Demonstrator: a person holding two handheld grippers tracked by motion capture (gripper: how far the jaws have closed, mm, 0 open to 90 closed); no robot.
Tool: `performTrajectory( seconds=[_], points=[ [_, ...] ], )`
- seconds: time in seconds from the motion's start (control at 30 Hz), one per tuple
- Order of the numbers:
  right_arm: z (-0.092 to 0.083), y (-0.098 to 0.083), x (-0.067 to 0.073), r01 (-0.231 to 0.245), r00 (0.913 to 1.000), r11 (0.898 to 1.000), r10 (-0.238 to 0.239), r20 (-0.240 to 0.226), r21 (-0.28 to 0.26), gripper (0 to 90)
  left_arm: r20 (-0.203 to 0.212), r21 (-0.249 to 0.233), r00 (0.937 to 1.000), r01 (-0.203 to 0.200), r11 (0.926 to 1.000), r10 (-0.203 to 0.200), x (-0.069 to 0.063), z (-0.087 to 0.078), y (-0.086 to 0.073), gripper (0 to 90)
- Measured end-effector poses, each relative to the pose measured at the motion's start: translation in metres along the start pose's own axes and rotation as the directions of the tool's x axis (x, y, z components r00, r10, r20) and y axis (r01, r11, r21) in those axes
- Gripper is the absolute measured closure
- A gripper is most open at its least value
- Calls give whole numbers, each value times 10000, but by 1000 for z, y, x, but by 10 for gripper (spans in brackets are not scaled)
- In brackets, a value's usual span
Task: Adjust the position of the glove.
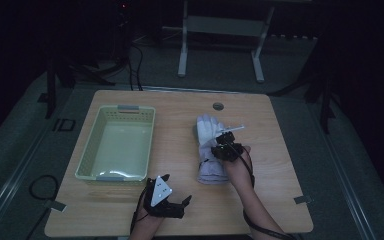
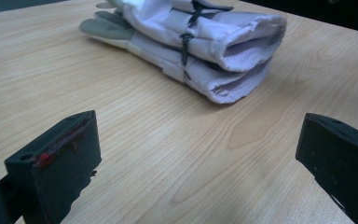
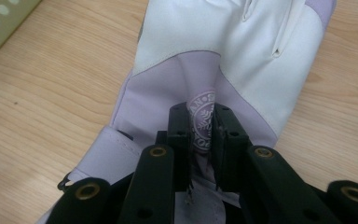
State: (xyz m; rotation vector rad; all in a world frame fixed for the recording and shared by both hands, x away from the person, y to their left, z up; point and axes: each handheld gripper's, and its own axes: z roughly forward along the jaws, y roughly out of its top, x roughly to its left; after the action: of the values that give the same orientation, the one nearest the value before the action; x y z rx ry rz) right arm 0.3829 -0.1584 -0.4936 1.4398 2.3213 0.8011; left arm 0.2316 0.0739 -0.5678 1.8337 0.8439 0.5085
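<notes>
My light wooden desk, rounded at the corners and streaked with fine grain, lies under both my hands. Ahead and to the left of my left fingers sits the pale green rectangular plastic basket, its walls perforated with small round holes and its inside smooth; in the right gripper view a corner of it is cut off at the top left edge. Ahead and to the right of my left fingers, and directly under my right ones, lies the white and lilac fabric glove bundle, folded flat, soft and creased, with open rounded cuffs facing my left fingers and a thin black tie round its middle. My left gripper rests low near the desk's front edge, its two blocky black fingers spread wide with bare wood between them; one pad carries a red smear. My right gripper has its fingers pressed together on a pinched ridge of lilac cloth printed with a round white emblem, whose lettering is too small to read. The room beyond the desk is too dark to make out.
</notes>
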Motion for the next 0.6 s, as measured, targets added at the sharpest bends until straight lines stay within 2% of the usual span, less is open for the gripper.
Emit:
performTrajectory(
  seconds=[0.2,0.3,0.53,0.6],
  points=[
    [-2,-4,-7,-120,9999,9999,120,-43,-110,768,28,-13,10000,56,10000,-56,0,0,0,0],
    [-1,-4,-5,143,9999,9998,-144,-40,-137,753,-4,13,10000,46,10000,-46,0,0,0,0],
    [-3,-5,-7,305,9992,9990,-312,-233,-333,709,43,181,10000,62,9998,-63,1,2,1,0],
    [-6,-5,-8,367,9981,9984,-387,-476,-418,651,39,191,10000,64,9998,-65,1,2,1,0]
  ],
)
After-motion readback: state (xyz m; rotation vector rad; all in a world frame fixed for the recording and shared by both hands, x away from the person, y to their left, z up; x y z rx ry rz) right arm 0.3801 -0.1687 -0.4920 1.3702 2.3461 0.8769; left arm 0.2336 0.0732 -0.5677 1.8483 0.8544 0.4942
